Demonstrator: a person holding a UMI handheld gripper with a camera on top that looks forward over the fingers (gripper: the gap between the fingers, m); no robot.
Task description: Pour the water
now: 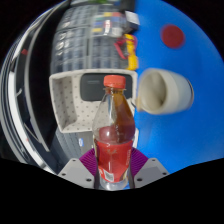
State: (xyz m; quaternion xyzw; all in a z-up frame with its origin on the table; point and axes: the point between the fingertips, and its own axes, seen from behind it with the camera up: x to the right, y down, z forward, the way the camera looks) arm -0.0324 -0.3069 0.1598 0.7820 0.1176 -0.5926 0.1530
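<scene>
Gripper view shows a clear plastic bottle with an orange-red cap (pixel 113 130), filled most of the way with a red liquid, standing upright between the two fingers of the gripper (pixel 113 172). The purple pads (pixel 88 161) sit against the bottle's lower body on either side, so the tongs look clenched on the bottle. Taking the bottle as the landmark: to its right, and a little beyond it, stands a cream-coloured round cup (pixel 163 93) with its open mouth turned toward the bottle, resting on a bright blue table surface (pixel 180 140). To the bottle's left and slightly behind it sits a white perforated plastic basket (pixel 72 101), its rim just beside the bottle's shoulder. Farther behind the bottle, a red round disc (pixel 173 37) lies on the blue surface, well apart from the cup. Behind the bottle's cap a yellow object (pixel 130 48) shows among shelved clutter too blurred to tell.
</scene>
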